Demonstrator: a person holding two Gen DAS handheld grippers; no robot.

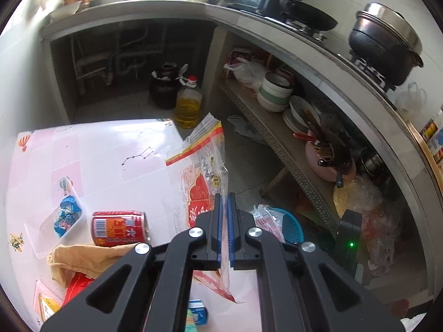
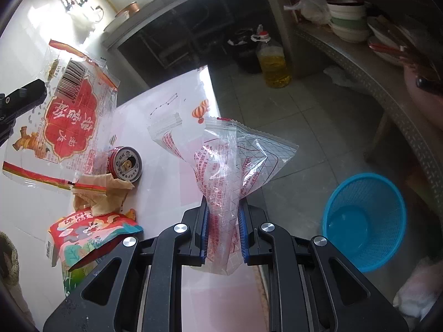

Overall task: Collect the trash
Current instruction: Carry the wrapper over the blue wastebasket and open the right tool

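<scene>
- A red-printed wrapper [image 1: 203, 182] is pinched between the nearly closed jaws of the left gripper [image 1: 224, 202], above the table [image 1: 110, 149] edge.
- A clear bag [image 2: 235, 160] with red print is clamped in the narrow jaws of the right gripper [image 2: 223, 213], over the table's edge nearest the blue basket [image 2: 365, 218].
- The basket is seen on the floor just beside the table.
- On the table, a red can [image 1: 119, 228] is lying on its side, touching crumpled brown paper [image 1: 83, 260].
- A snack packet [image 2: 88, 238] is seen on the table near the paper.
</scene>
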